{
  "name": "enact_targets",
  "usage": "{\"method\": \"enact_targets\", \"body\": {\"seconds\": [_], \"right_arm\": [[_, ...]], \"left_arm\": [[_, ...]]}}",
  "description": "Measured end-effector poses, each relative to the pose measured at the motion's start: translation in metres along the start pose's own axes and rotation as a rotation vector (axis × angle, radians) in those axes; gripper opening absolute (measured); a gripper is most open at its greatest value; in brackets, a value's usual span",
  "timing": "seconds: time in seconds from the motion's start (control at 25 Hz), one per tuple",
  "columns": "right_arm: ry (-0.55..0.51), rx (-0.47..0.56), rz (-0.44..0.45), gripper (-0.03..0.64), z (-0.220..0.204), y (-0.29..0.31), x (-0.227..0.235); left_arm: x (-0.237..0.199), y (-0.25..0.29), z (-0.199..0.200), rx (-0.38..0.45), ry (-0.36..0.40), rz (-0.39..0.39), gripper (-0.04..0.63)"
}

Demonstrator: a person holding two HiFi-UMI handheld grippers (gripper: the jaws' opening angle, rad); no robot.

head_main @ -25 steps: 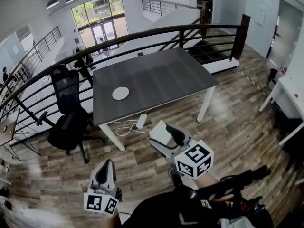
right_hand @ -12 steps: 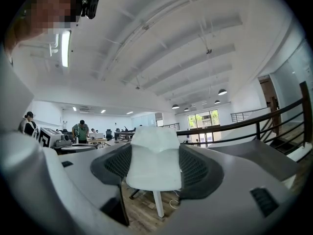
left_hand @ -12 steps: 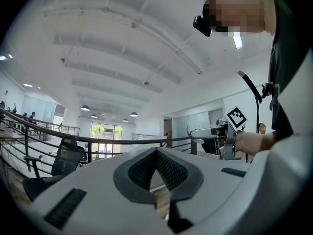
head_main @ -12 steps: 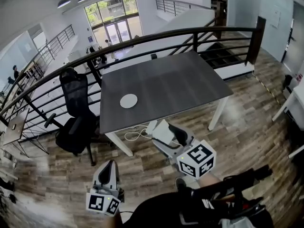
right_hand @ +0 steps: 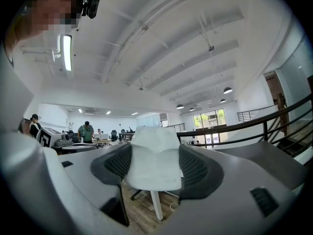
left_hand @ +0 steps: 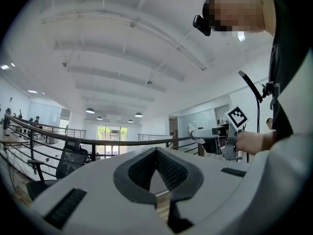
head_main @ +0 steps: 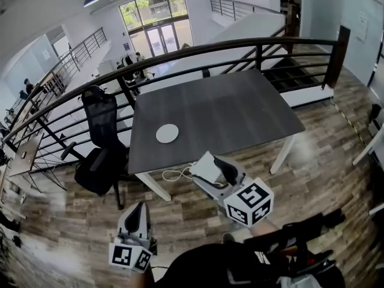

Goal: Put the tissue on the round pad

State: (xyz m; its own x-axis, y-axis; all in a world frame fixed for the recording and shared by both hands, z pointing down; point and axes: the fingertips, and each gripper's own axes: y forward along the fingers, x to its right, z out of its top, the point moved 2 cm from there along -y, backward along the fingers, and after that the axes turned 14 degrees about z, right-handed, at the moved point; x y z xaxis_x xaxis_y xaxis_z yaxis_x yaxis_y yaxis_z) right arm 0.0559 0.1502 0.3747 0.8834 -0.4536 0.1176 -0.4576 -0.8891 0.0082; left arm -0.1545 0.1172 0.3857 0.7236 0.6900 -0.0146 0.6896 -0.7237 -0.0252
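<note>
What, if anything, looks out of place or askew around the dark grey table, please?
Nothing much stands out. The round white pad lies flat on the dark grey table, and the white tissue is clamped in the right gripper. Only a loose white cable coils on the wooden floor beside the table.

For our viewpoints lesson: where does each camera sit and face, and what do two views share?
Head view: from the head, down onto table, round pad, left gripper, right gripper.
Left gripper view: along its shut jaws, upward to ceiling; person's hand shows.
Right gripper view: along jaws clamping the tissue, toward the table.
Shared: tissue, table.
</note>
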Motion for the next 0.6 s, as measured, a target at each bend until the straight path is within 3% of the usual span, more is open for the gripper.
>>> {"method": "enact_targets", "body": {"seconds": [0.6], "right_arm": [[0.016,-0.017,0.104,0.308,-0.002,-0.010,0.071]], "left_arm": [[0.060,0.063,-0.004,0.023,-0.035,0.026,0.005]]}}
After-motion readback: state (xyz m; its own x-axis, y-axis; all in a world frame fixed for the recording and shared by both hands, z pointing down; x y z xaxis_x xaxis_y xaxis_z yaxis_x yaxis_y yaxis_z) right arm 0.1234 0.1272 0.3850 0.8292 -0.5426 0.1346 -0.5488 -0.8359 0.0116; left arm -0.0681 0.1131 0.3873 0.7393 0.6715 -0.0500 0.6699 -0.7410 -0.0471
